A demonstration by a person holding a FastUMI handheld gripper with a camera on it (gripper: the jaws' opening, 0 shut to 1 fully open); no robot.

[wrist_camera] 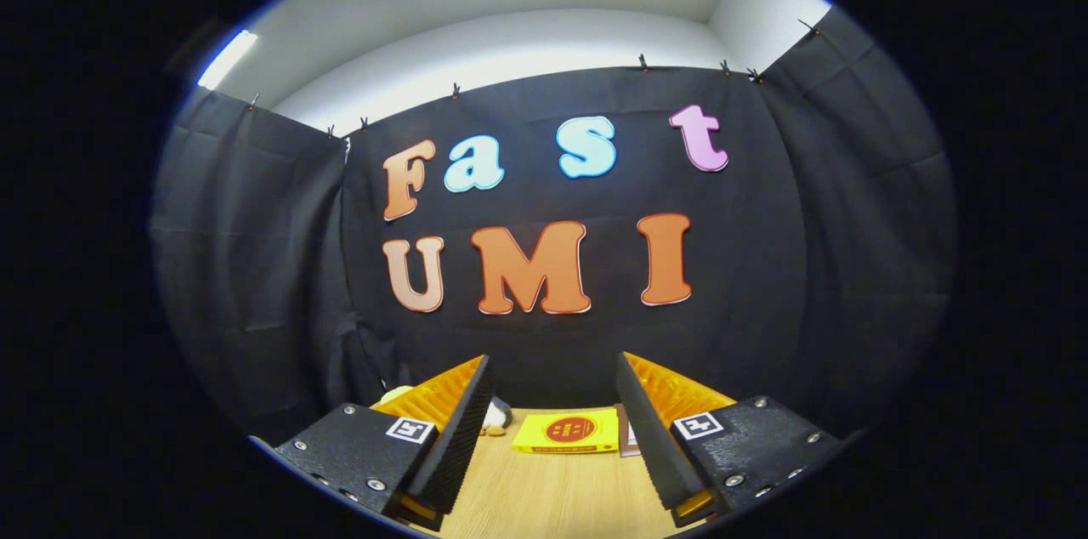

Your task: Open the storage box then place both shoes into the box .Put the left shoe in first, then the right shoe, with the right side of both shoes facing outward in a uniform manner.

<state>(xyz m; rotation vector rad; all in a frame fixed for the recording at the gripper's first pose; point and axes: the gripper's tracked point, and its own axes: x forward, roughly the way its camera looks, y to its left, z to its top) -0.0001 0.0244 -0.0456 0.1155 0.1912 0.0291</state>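
While the gripper [554, 390] holds its fingers wide apart on nothing, the yellow storage box [567, 434] lies flat on the wooden table [552, 496] beyond them; a shoe [495, 413] peeks out behind the left finger.

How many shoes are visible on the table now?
1, partly visible: a shoe beyond the left finger of the open hand-held gripper, beside the yellow box. Another may be hidden behind the fingers.

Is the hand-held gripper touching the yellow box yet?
Apart. The gripper view shows the hand-held gripper open, with bare table between its fingers; the yellow box lies beyond the fingertips.
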